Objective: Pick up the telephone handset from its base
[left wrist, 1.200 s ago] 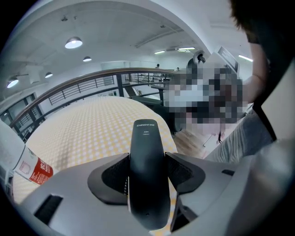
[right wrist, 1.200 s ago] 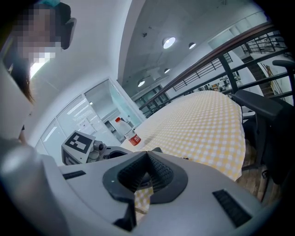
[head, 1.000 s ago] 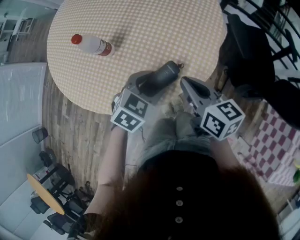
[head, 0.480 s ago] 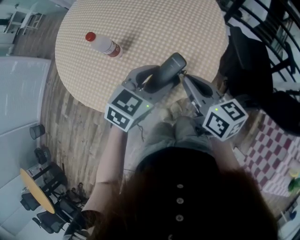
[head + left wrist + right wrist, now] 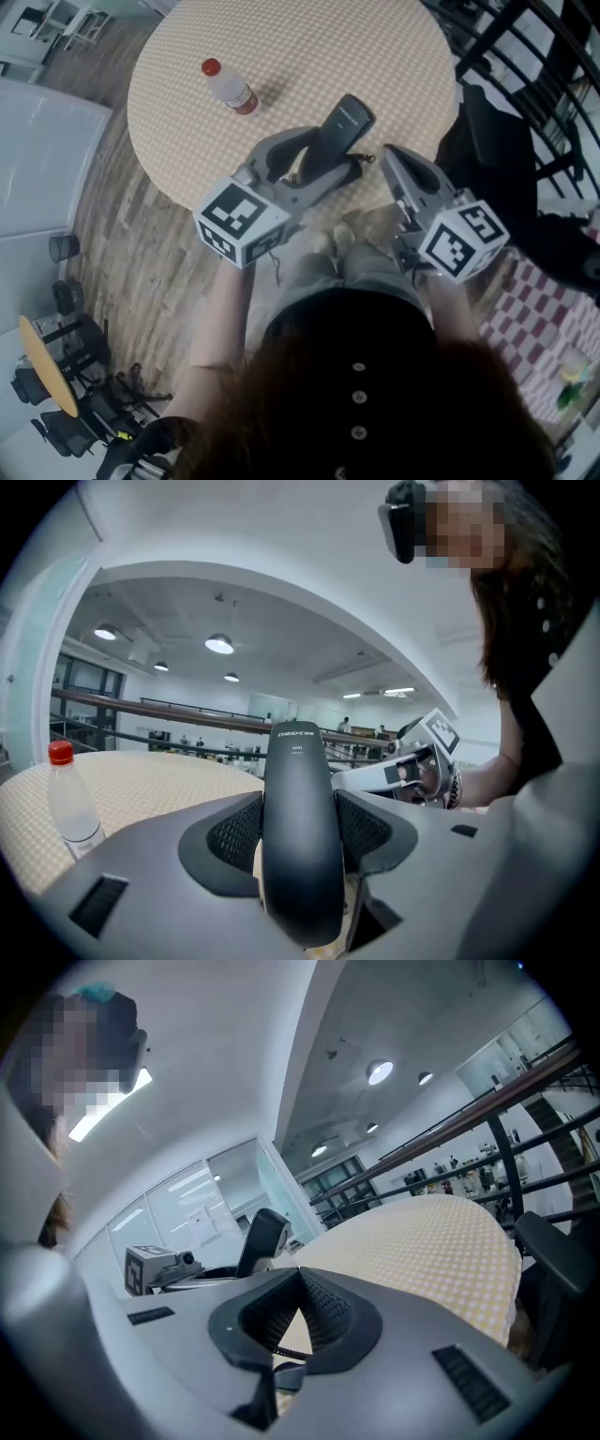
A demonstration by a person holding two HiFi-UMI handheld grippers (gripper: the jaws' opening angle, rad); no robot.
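Left gripper view shows your left gripper (image 5: 298,834) clamped on the dark grey plastic telephone handset (image 5: 298,771), upright between its jaws. Your right gripper (image 5: 300,1281), just right of it, is closed and empty. The round beige checked counter (image 5: 441,1241) lies beyond.

Head view: I lose handset (image 5: 342,120) lower end inside left gripper (image 5: 323,155). Table (image 5: 394,56) far rim cut by top edge. Left gripper view: bottle (image 5: 72,803) base hidden behind gripper body. Right gripper view: dark piece (image 5: 278,1379) below right gripper (image 5: 299,1279) tips, I can't identify it.
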